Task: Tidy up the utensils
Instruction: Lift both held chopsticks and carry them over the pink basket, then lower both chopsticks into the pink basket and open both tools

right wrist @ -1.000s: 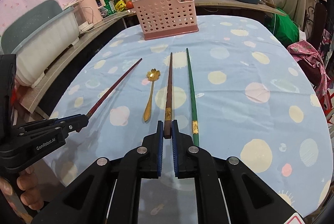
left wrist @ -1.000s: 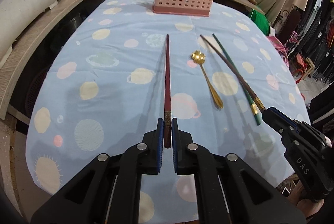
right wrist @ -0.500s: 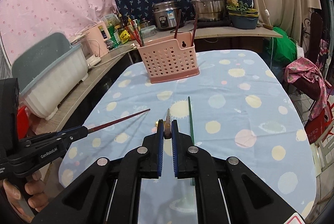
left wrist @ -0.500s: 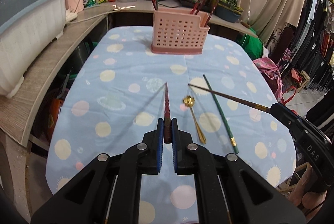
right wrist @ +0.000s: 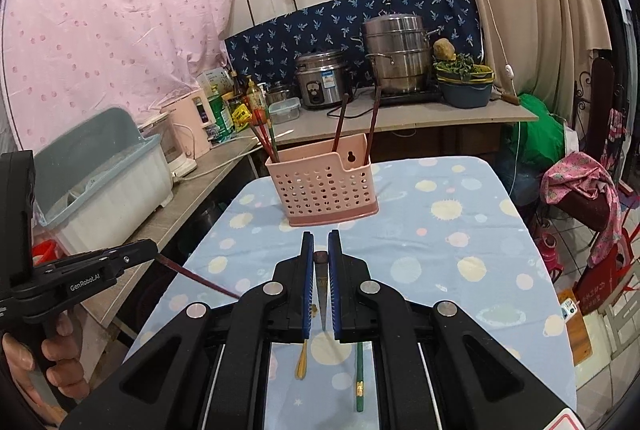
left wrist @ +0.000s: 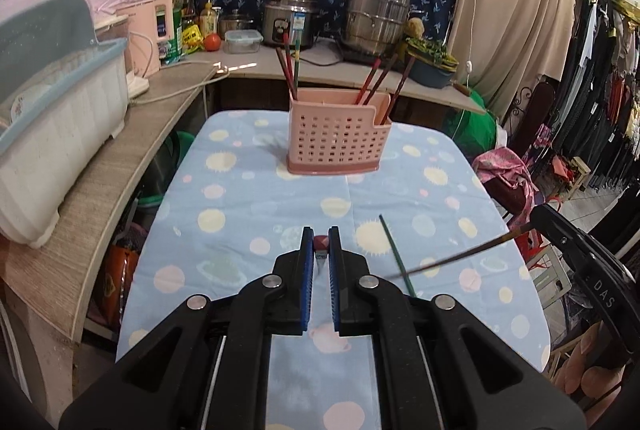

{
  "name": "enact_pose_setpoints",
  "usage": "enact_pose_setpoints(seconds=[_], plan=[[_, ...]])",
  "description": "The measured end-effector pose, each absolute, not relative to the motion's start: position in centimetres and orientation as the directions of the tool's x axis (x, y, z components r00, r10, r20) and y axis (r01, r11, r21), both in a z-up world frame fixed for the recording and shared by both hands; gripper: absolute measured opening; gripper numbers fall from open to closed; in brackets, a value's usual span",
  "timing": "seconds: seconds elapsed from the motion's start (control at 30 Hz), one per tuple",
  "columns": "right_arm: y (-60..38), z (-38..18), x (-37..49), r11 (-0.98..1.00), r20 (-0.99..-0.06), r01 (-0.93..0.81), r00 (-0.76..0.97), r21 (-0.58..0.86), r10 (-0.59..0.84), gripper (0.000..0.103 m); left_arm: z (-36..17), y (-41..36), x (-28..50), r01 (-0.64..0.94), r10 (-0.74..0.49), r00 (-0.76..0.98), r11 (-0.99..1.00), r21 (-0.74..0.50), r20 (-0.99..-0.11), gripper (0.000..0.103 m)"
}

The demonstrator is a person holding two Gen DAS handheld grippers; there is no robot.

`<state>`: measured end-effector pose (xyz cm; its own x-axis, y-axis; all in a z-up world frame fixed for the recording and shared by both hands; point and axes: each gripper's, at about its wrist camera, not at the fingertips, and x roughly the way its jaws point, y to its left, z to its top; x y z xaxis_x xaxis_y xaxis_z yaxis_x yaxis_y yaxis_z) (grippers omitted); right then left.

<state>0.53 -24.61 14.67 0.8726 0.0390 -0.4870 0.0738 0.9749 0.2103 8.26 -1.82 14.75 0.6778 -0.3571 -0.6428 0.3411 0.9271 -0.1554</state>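
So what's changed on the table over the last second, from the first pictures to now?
Both grippers rose, each lifting its chopstick off the blue spotted tablecloth: the left gripper shut on the dark red chopstick, the right gripper shut on the brown chopstick. Nothing was newly taken or released. The green chopstick, gold spoon and pink perforated plastic basket stayed put.
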Motion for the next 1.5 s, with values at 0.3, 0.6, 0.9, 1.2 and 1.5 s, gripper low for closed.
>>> enact_pose_setpoints(seconds=[0.3,0.6,0.9,1.2,1.5], plan=[[-24.9,17.8,2.0,0.979,-0.436,0.043,0.899,0.197,0.048,0.007,18.3,-2.2,10.2,0.361,-0.377,0.706,0.92,-0.153,-0.6,0.007],[-26.7,22.2,6.1,0.959,-0.359,-0.017,0.925,0.282,0.122,0.007,22.5,-3.2,14.1,0.373,-0.394,0.739,0.915,-0.154,-0.547,0.007],[-29.3,27.2,14.6,0.935,-0.263,-0.053,0.953,0.349,0.153,0.007,28.6,-4.5,20.0,0.355,-0.387,0.816,0.922,-0.157,-0.429,0.007],[-29.4,29.7,22.3,0.946,-0.22,-0.033,0.969,0.323,0.109,0.007,31.5,-6.5,25.6,0.336,-0.359,0.868,0.933,-0.127,-0.344,0.007],[-29.0,27.2,28.3,0.959,-0.278,-0.006,0.956,0.285,0.089,0.007,29.3,-8.1,30.7,0.323,-0.345,0.872,0.939,-0.12,-0.348,0.007]])
